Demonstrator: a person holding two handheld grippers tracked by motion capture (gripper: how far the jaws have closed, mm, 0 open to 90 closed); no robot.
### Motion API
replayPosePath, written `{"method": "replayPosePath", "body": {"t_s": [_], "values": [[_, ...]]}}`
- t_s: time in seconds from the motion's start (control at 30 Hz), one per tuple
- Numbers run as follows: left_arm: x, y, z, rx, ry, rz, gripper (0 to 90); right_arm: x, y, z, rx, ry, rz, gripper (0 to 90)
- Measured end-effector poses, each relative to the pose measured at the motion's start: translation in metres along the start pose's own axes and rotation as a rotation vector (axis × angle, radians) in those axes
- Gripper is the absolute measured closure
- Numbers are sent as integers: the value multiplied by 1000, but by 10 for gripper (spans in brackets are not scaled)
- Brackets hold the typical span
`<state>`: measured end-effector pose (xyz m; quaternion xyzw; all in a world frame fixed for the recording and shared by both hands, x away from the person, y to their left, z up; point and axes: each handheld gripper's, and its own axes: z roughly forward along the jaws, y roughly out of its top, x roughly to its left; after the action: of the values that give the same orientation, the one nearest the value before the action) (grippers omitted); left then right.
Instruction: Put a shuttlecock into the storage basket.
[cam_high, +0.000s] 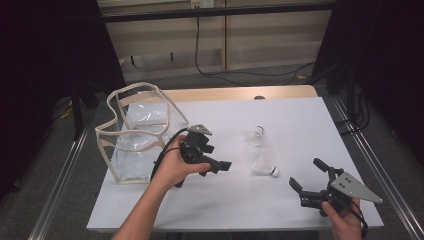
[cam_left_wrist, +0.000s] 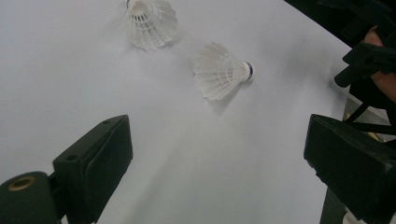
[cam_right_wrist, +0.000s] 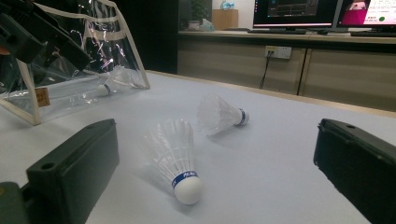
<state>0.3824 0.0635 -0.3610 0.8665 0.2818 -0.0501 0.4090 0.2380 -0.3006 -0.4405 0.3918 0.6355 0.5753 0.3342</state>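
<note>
Though small, blue-band lettering on the near shuttlecock, unreadable

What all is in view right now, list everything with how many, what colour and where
shuttlecocks on the table: two, white with white cork tips and a blue band, lying on their sides mid-table, the near one and the far one
shuttlecock in the bag: one, white, lying inside the bag
clear bag: one, transparent plastic with cream trim, open, at the table's left
table: one, white top with a wooden far edge
wall cabinet: beige, behind the table, with a socket and a black cable
monitors: two, lit, on the cabinet
left gripper: black, open, beside the bag, aimed at the shuttlecocks
right gripper: black with a grey plate, open, at the table's near right corner
</note>
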Motion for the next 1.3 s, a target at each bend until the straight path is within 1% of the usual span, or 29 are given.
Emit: {"method": "replayPosePath", "body": {"t_s": [0.17,0.3,0.33,0.43,0.57,0.67,0.8,0.9,1.1,1.2,1.3], "values": [[1,-4,5,4,-4,2,79,0,0,0,0,3,0,0],[2,-6,8,7,1,1,79,0,0,0,-1,3,-1,0],[2,-7,10,4,-3,0,76,0,0,0,0,3,-1,0],[3,-9,12,2,0,1,71,0,0,0,0,3,-4,0],[3,-11,16,19,6,7,72,0,0,0,-1,1,-2,0],[4,-12,19,18,-2,4,68,0,0,0,-1,0,-1,0],[4,-13,25,17,8,8,62,0,0,0,1,1,-1,0],[3,-13,29,19,2,8,55,0,0,0,2,2,-3,0],[2,-13,36,6,-17,14,43,0,0,1,2,3,-6,0],[1,-13,40,6,-16,20,43,0,0,0,5,5,-7,0],[0,-14,44,3,-18,13,43,-1,0,0,5,1,-5,0]]}}
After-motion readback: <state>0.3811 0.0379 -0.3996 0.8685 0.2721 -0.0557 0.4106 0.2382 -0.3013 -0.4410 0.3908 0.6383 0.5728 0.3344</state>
